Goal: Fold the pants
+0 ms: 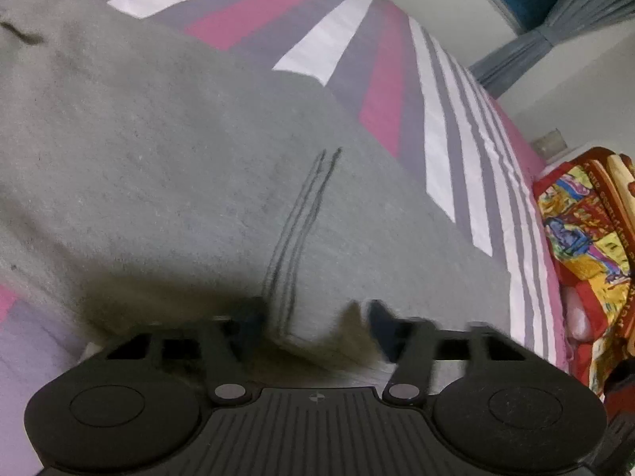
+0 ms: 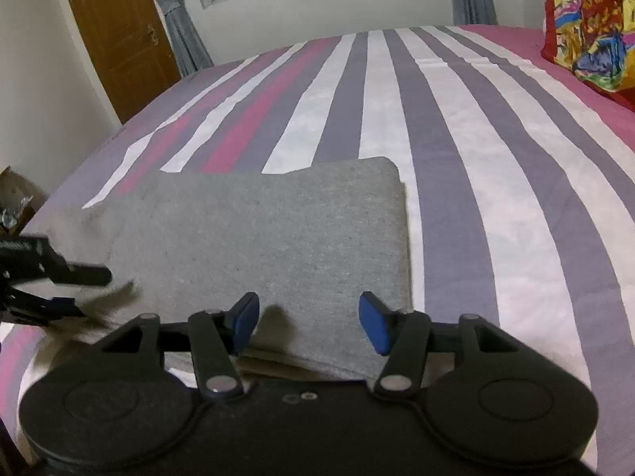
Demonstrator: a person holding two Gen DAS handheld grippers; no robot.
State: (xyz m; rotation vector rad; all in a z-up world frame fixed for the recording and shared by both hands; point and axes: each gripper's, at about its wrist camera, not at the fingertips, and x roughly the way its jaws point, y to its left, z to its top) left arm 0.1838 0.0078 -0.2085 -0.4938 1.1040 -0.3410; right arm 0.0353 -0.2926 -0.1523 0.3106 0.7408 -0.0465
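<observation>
Grey pants (image 2: 262,238) lie on a bed (image 2: 456,150) covered by a sheet striped in purple, white and pink; they already sit in a compact, roughly rectangular bundle with a rounded far corner. The right gripper (image 2: 307,323) hovers just above the near edge of the bundle, its blue-padded jaws wide apart and holding nothing. The left gripper (image 1: 315,323) is at the near edge on the other side, by two dark stitched lines in the cloth; its jaws stand apart with a raised lip of fabric between them, though motion blur makes it hard to tell whether they touch it. The cloth looks like soft, fairly thick jersey knit: light, limp, not slippery, likely to sag and drag unless lifted at two points. The near corners, where layers stack, seem the best places to pinch. A bright patterned bag (image 2: 595,31) rests at the bed's far right.
</observation>
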